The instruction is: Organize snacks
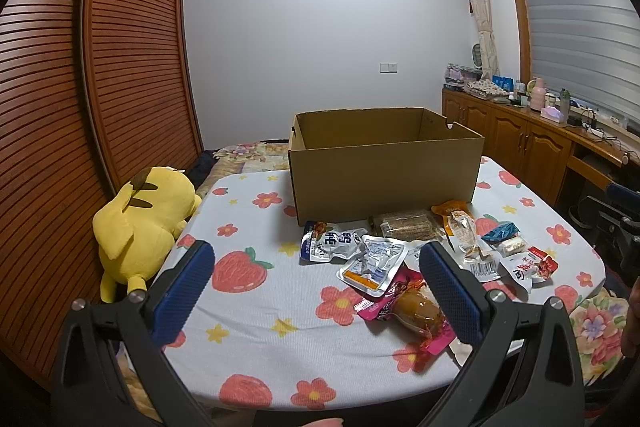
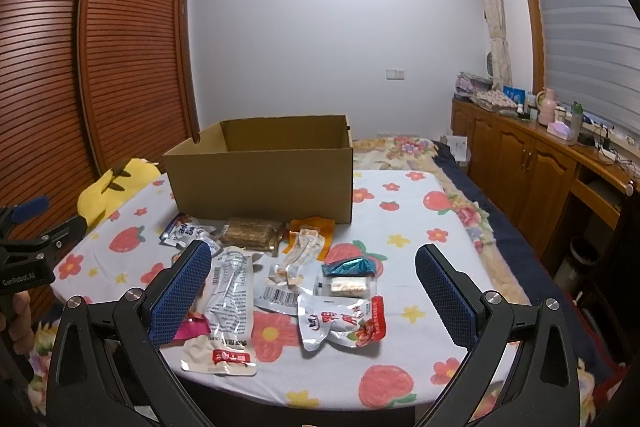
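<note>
An open cardboard box stands at the back of a table with a flower-and-strawberry cloth; it also shows in the right wrist view. Several snack packets lie loose in front of it: a white and blue pouch, a brown bar pack, a pink sausage pack, a white and red pouch, a long silver pack, a teal wrapper. My left gripper is open above the table, empty. My right gripper is open and empty above the packets.
A yellow plush toy lies at the table's left edge, next to a slatted wooden wardrobe. A wooden cabinet with clutter runs along the right wall. A bed with a floral cover lies behind the table.
</note>
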`<state>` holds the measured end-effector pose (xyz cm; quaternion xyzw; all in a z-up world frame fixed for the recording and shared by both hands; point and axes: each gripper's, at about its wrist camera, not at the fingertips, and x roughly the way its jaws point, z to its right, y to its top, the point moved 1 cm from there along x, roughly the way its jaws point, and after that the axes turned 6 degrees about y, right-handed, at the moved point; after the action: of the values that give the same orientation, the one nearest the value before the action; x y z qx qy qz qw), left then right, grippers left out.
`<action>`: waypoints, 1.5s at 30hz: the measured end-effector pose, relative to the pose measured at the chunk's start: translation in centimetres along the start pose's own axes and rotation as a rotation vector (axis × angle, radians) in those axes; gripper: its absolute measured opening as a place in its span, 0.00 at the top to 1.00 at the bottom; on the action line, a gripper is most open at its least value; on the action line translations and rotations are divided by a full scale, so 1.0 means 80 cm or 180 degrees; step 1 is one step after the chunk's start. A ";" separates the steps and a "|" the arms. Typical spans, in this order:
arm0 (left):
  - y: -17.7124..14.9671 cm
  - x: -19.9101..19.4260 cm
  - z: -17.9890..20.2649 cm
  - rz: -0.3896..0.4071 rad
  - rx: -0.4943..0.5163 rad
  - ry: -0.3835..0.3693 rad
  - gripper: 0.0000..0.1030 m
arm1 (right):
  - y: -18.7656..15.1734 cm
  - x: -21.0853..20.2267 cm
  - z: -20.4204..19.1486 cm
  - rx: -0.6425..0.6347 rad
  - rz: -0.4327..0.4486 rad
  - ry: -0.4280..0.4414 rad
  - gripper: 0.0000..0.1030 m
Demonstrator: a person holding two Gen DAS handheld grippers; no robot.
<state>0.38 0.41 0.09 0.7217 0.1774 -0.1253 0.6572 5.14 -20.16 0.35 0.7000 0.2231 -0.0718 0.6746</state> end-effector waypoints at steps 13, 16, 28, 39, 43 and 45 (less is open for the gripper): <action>0.004 -0.004 0.004 0.0008 0.0003 0.0001 0.00 | 0.001 0.000 -0.002 -0.0013 0.0003 0.0000 0.00; 0.004 -0.004 0.005 0.0010 0.0005 0.0004 0.00 | 0.003 0.000 -0.004 -0.0017 0.0004 0.0000 0.00; 0.004 -0.004 0.005 0.0010 0.0004 0.0003 0.00 | 0.002 0.000 -0.004 -0.0019 0.0004 0.0005 0.00; 0.003 0.000 0.010 -0.0035 0.0019 -0.0022 0.00 | 0.002 0.000 -0.008 -0.0017 -0.0017 0.0030 0.00; -0.003 0.006 0.008 -0.0054 0.0008 -0.0033 0.00 | -0.001 0.003 -0.005 -0.0007 -0.0035 0.0036 0.00; -0.007 0.011 0.009 -0.0079 -0.0006 -0.0046 0.00 | -0.003 0.005 -0.004 -0.0006 -0.0049 0.0039 0.00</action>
<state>1.01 -0.21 -0.84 0.7179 0.1817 -0.1384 0.6576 5.33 -19.76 -0.02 0.6980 0.2326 -0.0725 0.6733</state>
